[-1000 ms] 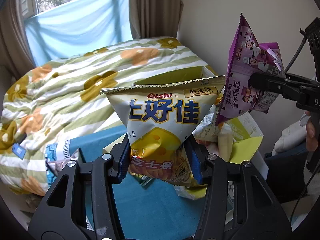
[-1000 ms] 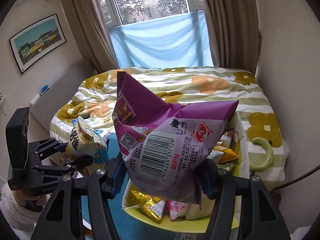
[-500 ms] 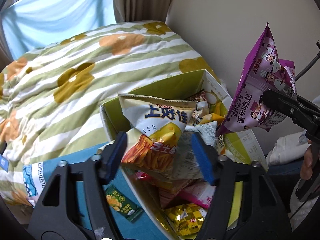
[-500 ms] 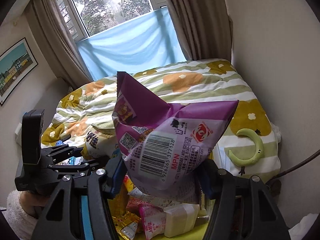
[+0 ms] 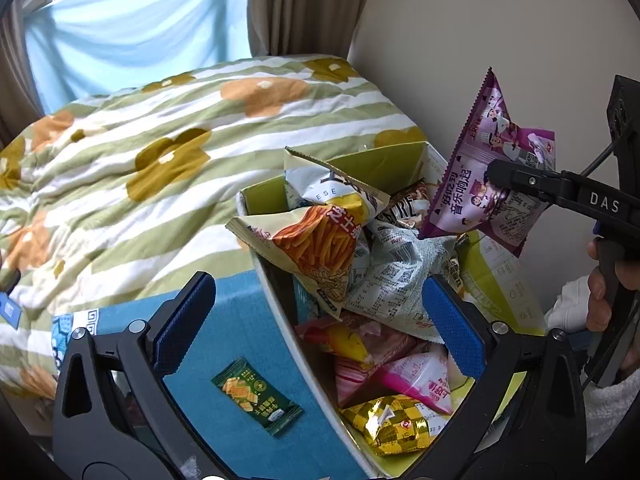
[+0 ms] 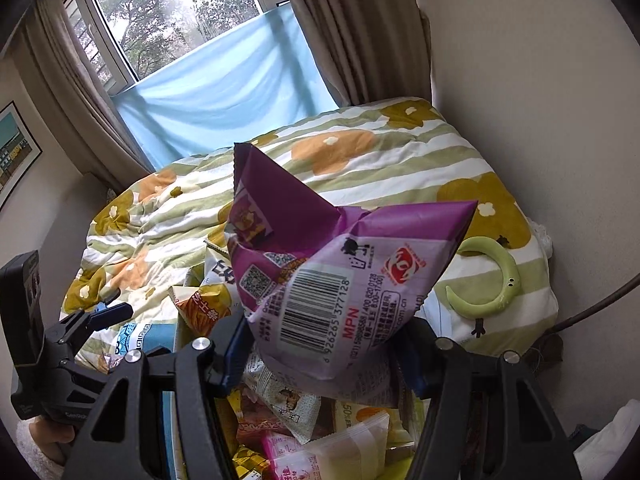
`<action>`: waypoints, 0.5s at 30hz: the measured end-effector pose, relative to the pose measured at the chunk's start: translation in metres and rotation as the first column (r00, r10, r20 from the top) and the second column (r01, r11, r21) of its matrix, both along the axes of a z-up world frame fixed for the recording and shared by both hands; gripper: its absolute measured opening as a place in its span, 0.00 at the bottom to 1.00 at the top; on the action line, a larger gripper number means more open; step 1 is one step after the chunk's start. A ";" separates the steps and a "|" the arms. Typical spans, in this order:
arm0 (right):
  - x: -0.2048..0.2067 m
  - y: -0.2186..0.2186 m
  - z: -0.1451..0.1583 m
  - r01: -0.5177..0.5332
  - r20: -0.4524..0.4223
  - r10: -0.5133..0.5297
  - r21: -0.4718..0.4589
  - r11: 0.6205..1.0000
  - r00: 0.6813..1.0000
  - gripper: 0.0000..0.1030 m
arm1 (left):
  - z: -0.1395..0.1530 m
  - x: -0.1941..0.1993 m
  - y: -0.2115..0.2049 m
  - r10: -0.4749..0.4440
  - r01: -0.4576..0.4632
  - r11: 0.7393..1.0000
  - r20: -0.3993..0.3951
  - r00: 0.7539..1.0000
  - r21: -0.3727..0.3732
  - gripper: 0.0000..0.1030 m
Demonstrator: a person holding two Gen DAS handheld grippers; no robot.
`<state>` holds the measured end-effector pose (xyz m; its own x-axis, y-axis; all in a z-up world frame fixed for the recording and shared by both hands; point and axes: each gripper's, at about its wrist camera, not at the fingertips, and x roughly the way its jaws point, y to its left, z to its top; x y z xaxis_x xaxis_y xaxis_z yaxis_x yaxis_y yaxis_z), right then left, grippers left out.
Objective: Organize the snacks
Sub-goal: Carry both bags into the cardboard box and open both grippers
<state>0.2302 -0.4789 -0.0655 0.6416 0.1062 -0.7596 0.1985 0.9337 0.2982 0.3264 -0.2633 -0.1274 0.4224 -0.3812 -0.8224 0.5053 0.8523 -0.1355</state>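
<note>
Left gripper (image 5: 320,316) jaws opening, empty; right gripper (image 6: 324,344) jaws clamped.

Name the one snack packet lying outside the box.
The dark green packet, flat on the teal surface left of the box. The other packets are heaped inside the box, except the purple bag in the right gripper's jaws.

bed: striped green-and-white quilt (image 5: 168,128) with orange and mustard flowers | window (image 6: 172,12): trees outside, pale blue cloth (image 6: 224,96) across lower part | curtains (image 6: 360,32): brown, both sides | wall: framed picture (image 6: 12,152) at left | green crescent toy (image 6: 492,284) lying on quilt near wall | dark cable (image 6: 592,304) at right
</note>
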 end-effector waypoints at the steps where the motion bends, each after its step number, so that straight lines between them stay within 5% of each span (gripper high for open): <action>1: 0.003 -0.001 -0.003 0.007 -0.009 -0.007 0.015 1.000 1.000 0.56 | 0.000 0.000 0.002 0.001 -0.001 1.000 0.002 1.000 0.004 0.99; 9: 0.022 0.004 -0.013 0.034 -0.042 -0.030 0.107 0.994 0.999 0.62 | 0.000 -0.008 0.015 0.030 -0.030 1.000 0.012 0.999 -0.001 0.99; 12: 0.021 0.006 -0.016 0.049 -0.041 -0.044 0.125 0.991 0.998 0.93 | -0.002 -0.013 0.016 0.033 -0.033 0.999 0.010 0.999 0.006 0.99; 15: 0.014 0.007 -0.014 0.067 -0.021 -0.065 0.090 0.994 0.998 0.95 | -0.003 -0.017 0.016 0.033 -0.033 0.999 0.008 0.999 0.015 0.99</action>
